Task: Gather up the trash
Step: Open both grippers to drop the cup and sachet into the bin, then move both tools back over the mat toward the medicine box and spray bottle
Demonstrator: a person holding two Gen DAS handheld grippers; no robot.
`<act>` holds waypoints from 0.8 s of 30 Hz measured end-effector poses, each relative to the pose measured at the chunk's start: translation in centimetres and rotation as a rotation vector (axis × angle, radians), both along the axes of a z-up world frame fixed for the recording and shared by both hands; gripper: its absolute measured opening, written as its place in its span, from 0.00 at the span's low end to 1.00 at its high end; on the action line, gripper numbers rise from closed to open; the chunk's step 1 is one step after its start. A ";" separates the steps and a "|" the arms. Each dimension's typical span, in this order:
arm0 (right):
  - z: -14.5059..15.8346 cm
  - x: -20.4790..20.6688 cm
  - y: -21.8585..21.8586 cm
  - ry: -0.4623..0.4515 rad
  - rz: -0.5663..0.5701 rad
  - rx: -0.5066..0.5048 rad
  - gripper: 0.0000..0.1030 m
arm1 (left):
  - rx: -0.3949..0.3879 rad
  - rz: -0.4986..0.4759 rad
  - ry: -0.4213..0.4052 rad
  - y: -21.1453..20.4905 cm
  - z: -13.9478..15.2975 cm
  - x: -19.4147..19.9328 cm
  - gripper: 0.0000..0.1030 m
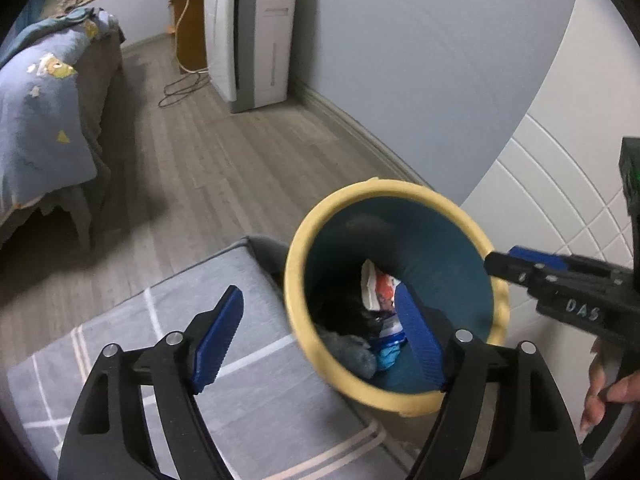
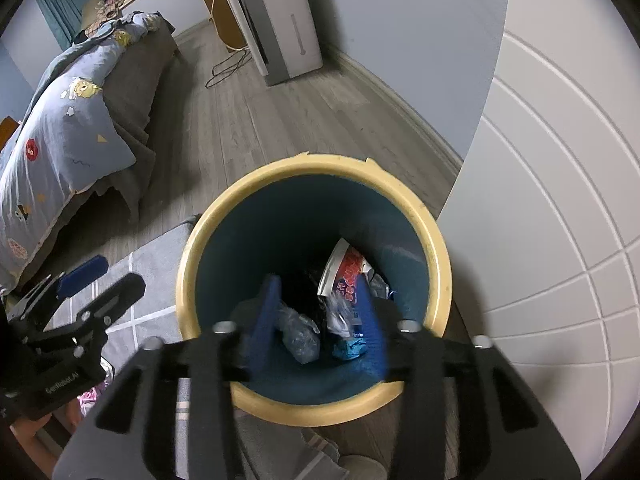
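Note:
A round bin with a yellow rim and a teal inside stands on the floor at the corner of a grey rug. In it lie a white-and-red wrapper, crumpled clear plastic, a blue scrap and something dark. My right gripper hangs open over the bin's mouth with nothing between its pads; in the left wrist view the right gripper reaches in from the right. My left gripper is open and straddles the bin's near-left rim without touching it; from the right wrist the left gripper shows at lower left.
A bed with a blue patterned quilt runs along the left. A white appliance and a loose cable stand at the far wall. A white panelled door rises close on the right. The grey rug lies below. A hand holds the right gripper.

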State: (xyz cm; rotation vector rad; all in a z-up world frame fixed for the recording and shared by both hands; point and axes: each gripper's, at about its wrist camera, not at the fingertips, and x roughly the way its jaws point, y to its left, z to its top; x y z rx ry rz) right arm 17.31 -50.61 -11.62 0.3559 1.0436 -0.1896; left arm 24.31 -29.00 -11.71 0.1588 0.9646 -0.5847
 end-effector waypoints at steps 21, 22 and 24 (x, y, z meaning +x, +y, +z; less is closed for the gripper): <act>9.0 -1.8 12.3 -0.115 0.169 -0.148 0.95 | 0.041 0.172 -0.101 14.2 5.7 -6.6 0.91; 9.2 -1.9 13.2 -0.119 0.180 -0.151 0.95 | 0.046 0.189 -0.105 15.3 5.9 -6.9 0.91; 9.5 -2.0 15.0 -0.119 0.212 -0.147 0.95 | 0.050 0.211 -0.110 17.1 6.3 -7.6 0.91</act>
